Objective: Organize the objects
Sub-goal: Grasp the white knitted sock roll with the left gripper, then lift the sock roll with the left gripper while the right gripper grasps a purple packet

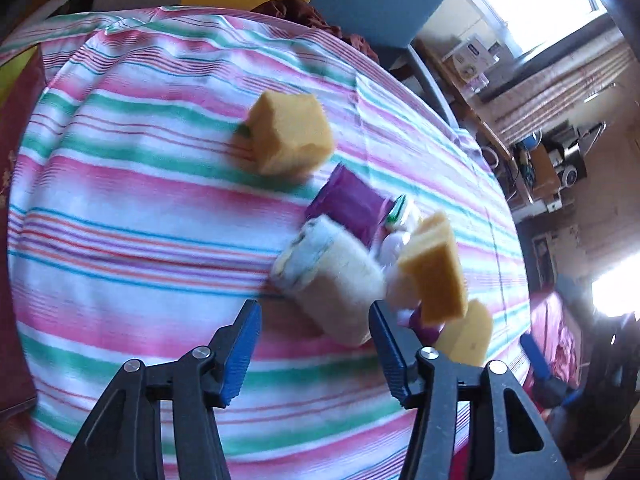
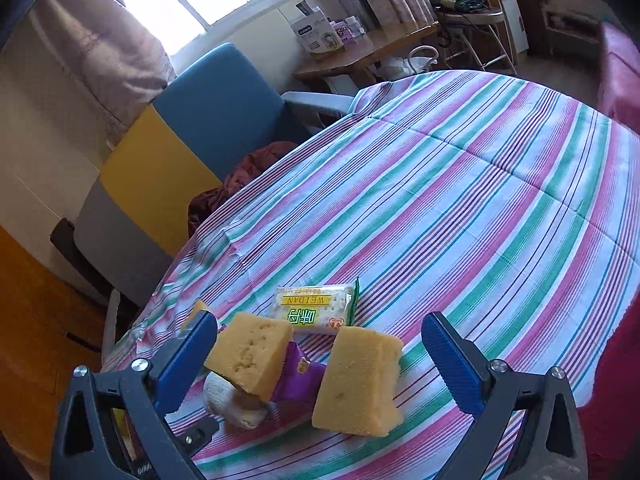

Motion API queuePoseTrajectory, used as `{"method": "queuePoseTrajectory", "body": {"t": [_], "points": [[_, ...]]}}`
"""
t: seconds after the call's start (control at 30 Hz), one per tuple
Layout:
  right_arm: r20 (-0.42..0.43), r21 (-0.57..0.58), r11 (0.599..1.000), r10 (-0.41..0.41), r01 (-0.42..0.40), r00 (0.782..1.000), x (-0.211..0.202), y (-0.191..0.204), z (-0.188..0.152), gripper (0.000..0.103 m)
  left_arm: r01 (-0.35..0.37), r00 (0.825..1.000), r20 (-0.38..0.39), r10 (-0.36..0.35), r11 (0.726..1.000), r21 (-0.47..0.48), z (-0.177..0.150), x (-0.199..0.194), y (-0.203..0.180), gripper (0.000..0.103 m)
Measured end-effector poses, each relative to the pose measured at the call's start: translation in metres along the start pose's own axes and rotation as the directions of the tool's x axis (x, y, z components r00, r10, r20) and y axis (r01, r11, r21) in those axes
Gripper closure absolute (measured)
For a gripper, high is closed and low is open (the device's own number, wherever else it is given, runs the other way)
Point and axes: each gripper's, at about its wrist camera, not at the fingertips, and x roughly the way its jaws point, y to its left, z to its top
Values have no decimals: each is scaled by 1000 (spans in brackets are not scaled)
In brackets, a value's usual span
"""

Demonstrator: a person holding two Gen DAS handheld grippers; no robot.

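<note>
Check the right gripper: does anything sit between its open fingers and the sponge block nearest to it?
Nothing visible does. The right gripper is open, and the nearest yellow sponge block lies just ahead between its fingers with no object in front. A second sponge and a purple packet crowd its left side.

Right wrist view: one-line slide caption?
Open right gripper over two yellow sponges, a purple packet and cracker pack on striped tablecloth.
</note>
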Motion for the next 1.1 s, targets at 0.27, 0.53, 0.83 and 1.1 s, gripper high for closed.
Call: {"method": "queuePoseTrajectory", "body": {"t": [0.27, 0.53, 0.83, 1.1], "points": [[-20, -14, 1000, 9, -10, 1000, 5, 3, -2, 0, -106, 992, 65, 104, 994, 34, 25, 28, -27, 27], [-43, -68, 998, 3, -6, 999, 12, 10, -3, 0, -78, 997, 34, 72, 977, 198, 2, 27, -15, 43], [-48, -67, 998, -13, 10, 999, 15, 7, -2, 0, -80, 995, 74, 61, 951, 299, -39, -13, 20, 43], [-22, -92, 996, 14, -17, 1000, 11, 13, -2, 2, -107, 992, 101, 76, 926, 361, -67, -37, 34, 44]]}}
